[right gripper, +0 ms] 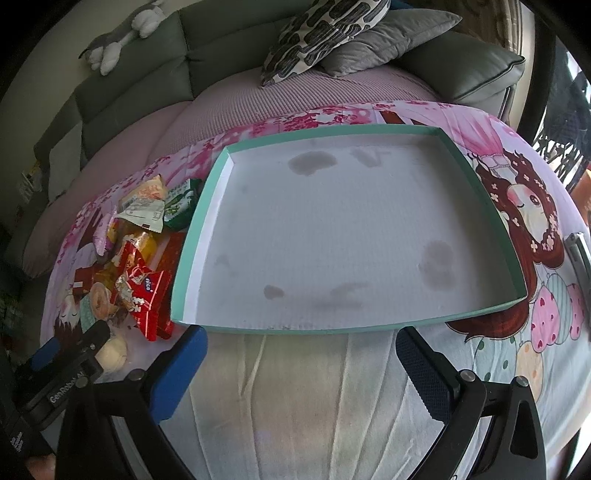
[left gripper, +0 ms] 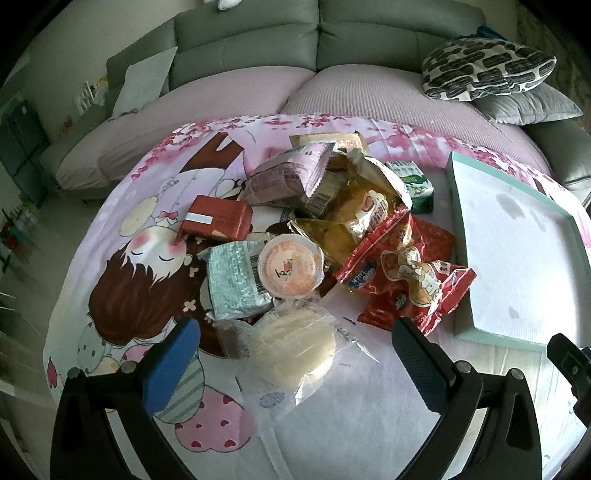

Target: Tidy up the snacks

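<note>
Jaws wide apart over snack pile [left gripper: 314,236] and teal tray [right gripper: 480,206]

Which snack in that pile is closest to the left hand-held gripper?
The pale round bun in clear wrap. It lies between the left hand-held gripper fingers, nearer than the orange-lidded cup and red packets behind it.

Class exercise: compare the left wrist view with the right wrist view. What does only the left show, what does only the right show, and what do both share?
Only the left wrist view shows the round orange-lidded cup, the brown-red carton and the clear-wrapped pale round bun lying between the open left gripper fingers.

Only the right wrist view shows the whole stained white floor of the shallow teal-rimmed tray, with no snacks in it, and the grey plush toy on the sofa back.

Both share the red snack packets beside the tray, the cartoon-print cloth and the black-and-white patterned cushion. The right gripper is open too.
</note>
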Action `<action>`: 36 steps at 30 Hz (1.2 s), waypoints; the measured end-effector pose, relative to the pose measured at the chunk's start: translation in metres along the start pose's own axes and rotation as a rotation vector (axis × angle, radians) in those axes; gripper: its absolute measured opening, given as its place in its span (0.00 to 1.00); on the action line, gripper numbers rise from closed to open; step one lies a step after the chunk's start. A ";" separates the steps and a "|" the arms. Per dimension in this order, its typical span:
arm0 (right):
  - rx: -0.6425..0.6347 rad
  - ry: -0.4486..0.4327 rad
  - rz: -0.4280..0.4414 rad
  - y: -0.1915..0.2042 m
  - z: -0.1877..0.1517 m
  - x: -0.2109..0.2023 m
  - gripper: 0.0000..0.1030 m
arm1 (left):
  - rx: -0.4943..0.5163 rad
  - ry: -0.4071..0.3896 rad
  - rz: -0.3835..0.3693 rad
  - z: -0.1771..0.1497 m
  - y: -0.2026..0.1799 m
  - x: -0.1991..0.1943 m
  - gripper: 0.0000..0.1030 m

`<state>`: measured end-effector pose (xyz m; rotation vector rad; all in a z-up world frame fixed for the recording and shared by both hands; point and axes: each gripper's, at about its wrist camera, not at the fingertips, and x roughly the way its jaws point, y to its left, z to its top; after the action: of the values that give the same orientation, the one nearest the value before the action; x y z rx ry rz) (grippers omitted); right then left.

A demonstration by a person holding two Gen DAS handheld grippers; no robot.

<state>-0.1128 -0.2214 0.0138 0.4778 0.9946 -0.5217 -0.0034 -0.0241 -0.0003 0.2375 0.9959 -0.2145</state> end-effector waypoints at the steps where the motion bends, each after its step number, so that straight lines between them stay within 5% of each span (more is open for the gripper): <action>1: 0.001 -0.003 -0.002 0.000 0.000 -0.001 1.00 | 0.000 0.001 -0.002 0.000 -0.001 0.000 1.00; 26: -0.068 0.000 -0.054 0.013 -0.001 0.005 1.00 | -0.065 -0.039 -0.047 0.004 0.019 -0.015 1.00; 36: -0.167 -0.189 0.133 0.050 0.000 -0.028 1.00 | -0.209 -0.024 -0.049 0.003 0.067 -0.013 1.00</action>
<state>-0.0945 -0.1770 0.0451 0.3357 0.8110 -0.3545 0.0107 0.0397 0.0191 0.0196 0.9930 -0.1562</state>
